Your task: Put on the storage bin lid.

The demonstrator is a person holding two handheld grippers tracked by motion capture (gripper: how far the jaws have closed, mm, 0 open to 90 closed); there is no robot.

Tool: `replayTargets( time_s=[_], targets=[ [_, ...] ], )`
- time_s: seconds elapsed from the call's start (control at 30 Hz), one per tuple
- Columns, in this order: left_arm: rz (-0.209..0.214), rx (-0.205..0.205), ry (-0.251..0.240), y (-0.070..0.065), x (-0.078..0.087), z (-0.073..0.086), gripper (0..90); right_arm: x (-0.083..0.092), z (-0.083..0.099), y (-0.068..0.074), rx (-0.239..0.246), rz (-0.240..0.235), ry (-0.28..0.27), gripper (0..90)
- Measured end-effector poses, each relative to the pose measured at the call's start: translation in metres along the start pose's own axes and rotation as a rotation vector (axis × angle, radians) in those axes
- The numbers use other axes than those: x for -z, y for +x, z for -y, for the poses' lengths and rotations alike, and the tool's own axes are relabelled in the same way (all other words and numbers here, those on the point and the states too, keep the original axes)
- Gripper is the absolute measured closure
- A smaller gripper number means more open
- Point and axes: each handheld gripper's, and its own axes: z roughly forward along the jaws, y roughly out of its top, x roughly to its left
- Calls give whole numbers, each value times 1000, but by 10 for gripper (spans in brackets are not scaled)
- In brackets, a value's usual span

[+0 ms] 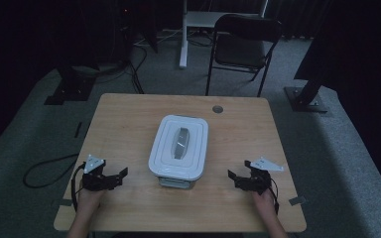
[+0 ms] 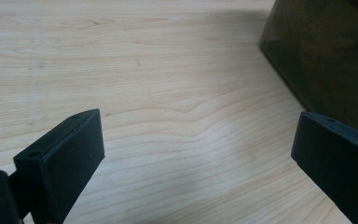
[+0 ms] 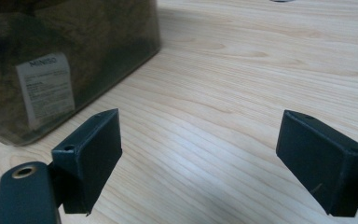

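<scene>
A clear storage box with a white lid (image 1: 179,145) stands in the middle of the wooden table (image 1: 129,119). Its lid carries a grey handle (image 1: 181,143). My left gripper (image 1: 123,174) rests on the table to the box's left, open, with nothing between its jaws. My right gripper (image 1: 234,177) rests to the box's right, also open and empty. In the left gripper view the box's dark wall (image 2: 326,56) is at the upper right, beyond my left gripper (image 2: 198,149). In the right gripper view the box wall with a white label (image 3: 46,88) is at the upper left of my right gripper (image 3: 200,156).
A round cable hole (image 1: 218,109) sits near the table's far edge. A black folding chair (image 1: 243,44) stands behind the table. Stand feet (image 1: 69,91) and a black cable (image 1: 44,171) lie on the grey floor around it.
</scene>
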Motion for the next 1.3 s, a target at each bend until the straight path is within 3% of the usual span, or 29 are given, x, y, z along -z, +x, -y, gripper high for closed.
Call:
replayTargets(
  time_s=[0.13, 0.33, 0.5, 0.87, 1.3],
  targets=[
    [-4, 7, -4, 3, 3, 4, 34, 8, 4, -7, -28, 25, -12, 134],
    [-28, 1, -11, 7, 6, 9, 34, 16, 9, -15, -44, 64, -17, 134],
    [-40, 19, -7, 12, 10, 14, 34, 23, 12, -19, -50, 103, -23, 134],
    [-65, 24, -19, 22, 22, 23, 34, 37, 22, -32, -92, 136, -22, 134],
    [-135, 56, -35, 41, 40, 34, 34, 56, 37, -50, -134, 201, -21, 133]
  ],
)
